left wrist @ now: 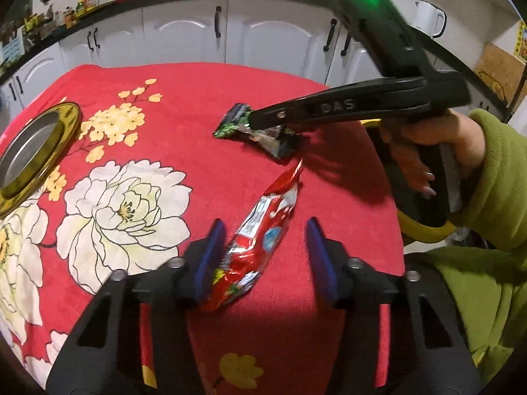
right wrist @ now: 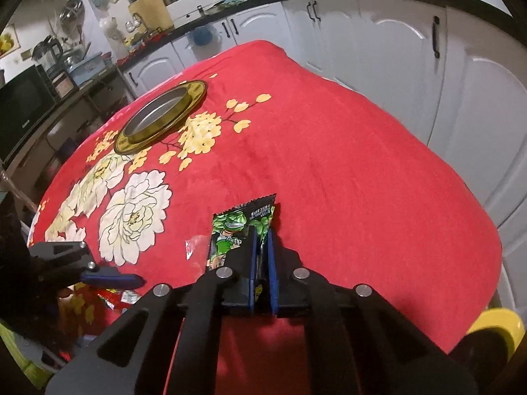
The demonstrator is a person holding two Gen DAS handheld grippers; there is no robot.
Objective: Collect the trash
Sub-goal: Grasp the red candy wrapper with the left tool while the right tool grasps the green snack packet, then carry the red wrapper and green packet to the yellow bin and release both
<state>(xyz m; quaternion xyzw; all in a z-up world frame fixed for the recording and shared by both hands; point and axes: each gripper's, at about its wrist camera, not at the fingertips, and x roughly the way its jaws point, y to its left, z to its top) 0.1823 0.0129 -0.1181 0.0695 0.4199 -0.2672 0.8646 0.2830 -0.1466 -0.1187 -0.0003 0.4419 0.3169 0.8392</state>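
Note:
A red snack wrapper [left wrist: 260, 230] lies on the red flowered tablecloth [left wrist: 204, 92] between the blue pads of my left gripper [left wrist: 265, 227]. Its near end rests against the left pad [left wrist: 210, 256]; the right pad stands clear of it, so the jaws are open around it. Further back a green and black wrapper [left wrist: 230, 125] is pinched at the tip of my right gripper [left wrist: 255, 120]. In the right wrist view that gripper [right wrist: 261, 230] is shut on the green wrapper [right wrist: 230, 230], low over the cloth. The left gripper's blue pad [right wrist: 112, 278] shows at the lower left.
A round metal tin with a gold rim [right wrist: 194, 89] sits on the cloth at the far left, also in the left wrist view [left wrist: 66, 121]. A hand in a green sleeve [left wrist: 487, 171] holds the right gripper. White kitchen cabinets [right wrist: 378, 49] stand behind the table.

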